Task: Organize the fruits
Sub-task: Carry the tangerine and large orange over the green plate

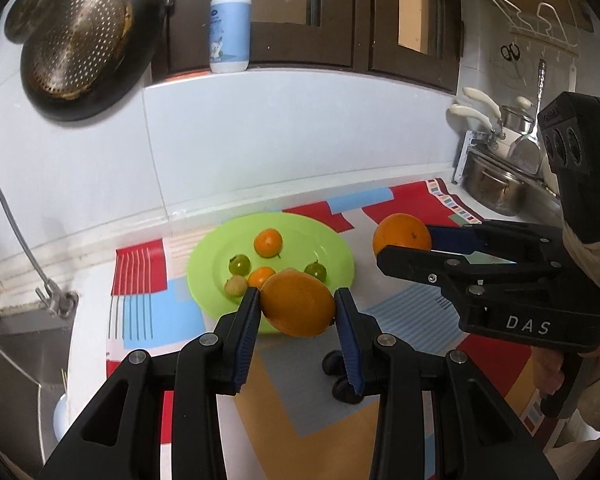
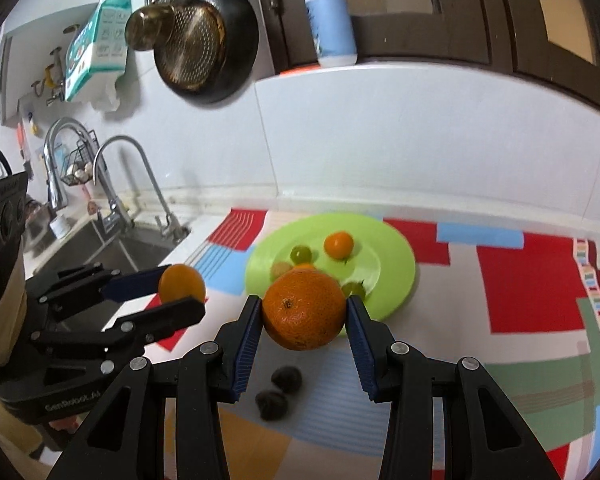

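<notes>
Above the near rim of the green plate (image 1: 204, 264), the left gripper (image 1: 298, 310) holds a smooth orange (image 1: 298, 304), its blue pads (image 1: 247, 336) clamped on either side of the fruit, which hangs clear of the patterned mat (image 1: 400, 360). To the right of the plate, the right gripper (image 1: 404, 248) grips a second, pitted orange (image 1: 402, 236) in the same way, also lifted off the mat; in its own wrist view this orange (image 2: 305, 310) sits squeezed between the two blue pads (image 2: 247, 346) with the plate (image 2: 396, 276) just behind it. On the plate lie two small tangerines, one (image 1: 268, 242) toward the far side and one (image 1: 261, 276) nearer and partly hidden behind the left-held orange, along with two green round fruits (image 1: 239, 265) (image 1: 315, 270) and a pale bumpy fruit (image 1: 236, 286) at the near-left. Two dark wrinkled fruits (image 2: 286, 379) (image 2: 272, 404) rest on the mat in front of the plate, near each other, below the right gripper's fingers. Left of the plate is the steel sink (image 2: 112, 252) with its curved faucets (image 2: 140, 184). Behind the plate, up on the ledge against the dark window frame, stands a white and blue pump bottle (image 1: 230, 24), and a black pan with a perforated metal strainer (image 1: 80, 36) hangs on the wall to its left.
</notes>
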The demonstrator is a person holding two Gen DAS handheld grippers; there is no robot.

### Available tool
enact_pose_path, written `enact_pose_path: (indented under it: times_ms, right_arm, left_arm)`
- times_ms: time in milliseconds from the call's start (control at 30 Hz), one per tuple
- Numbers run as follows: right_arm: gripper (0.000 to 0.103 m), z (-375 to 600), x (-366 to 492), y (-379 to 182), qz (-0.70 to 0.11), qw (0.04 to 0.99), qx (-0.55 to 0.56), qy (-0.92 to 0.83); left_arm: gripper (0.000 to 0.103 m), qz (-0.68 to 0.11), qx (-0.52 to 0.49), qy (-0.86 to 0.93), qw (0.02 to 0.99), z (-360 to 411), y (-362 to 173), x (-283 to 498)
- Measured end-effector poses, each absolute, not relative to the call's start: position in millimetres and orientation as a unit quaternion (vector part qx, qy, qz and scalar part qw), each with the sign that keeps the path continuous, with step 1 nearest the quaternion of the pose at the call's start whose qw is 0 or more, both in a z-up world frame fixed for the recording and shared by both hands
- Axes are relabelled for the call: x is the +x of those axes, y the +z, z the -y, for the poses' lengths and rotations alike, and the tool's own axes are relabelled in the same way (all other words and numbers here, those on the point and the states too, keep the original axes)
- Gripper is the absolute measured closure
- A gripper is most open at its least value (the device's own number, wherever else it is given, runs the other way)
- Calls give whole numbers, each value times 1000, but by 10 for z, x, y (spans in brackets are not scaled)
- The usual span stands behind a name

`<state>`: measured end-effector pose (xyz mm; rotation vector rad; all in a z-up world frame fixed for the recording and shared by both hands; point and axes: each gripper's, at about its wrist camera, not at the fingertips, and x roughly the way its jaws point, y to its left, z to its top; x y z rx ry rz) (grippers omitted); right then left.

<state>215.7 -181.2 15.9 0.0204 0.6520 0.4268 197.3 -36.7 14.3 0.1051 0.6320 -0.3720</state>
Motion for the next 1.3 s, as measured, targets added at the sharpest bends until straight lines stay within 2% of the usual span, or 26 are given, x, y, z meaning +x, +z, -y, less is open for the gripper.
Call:
enact_pose_path:
  times_ms: [600, 1300]
  right_arm:
    - [60, 1779, 2655, 294, -294, 934, 10, 201]
    - [60, 1800, 3467, -15, -326, 930, 11, 171]
  left_arm:
    - [66, -282, 55, -158, 945, 330, 327, 2567]
    - [66, -326, 49, -134, 935, 301, -55, 3392]
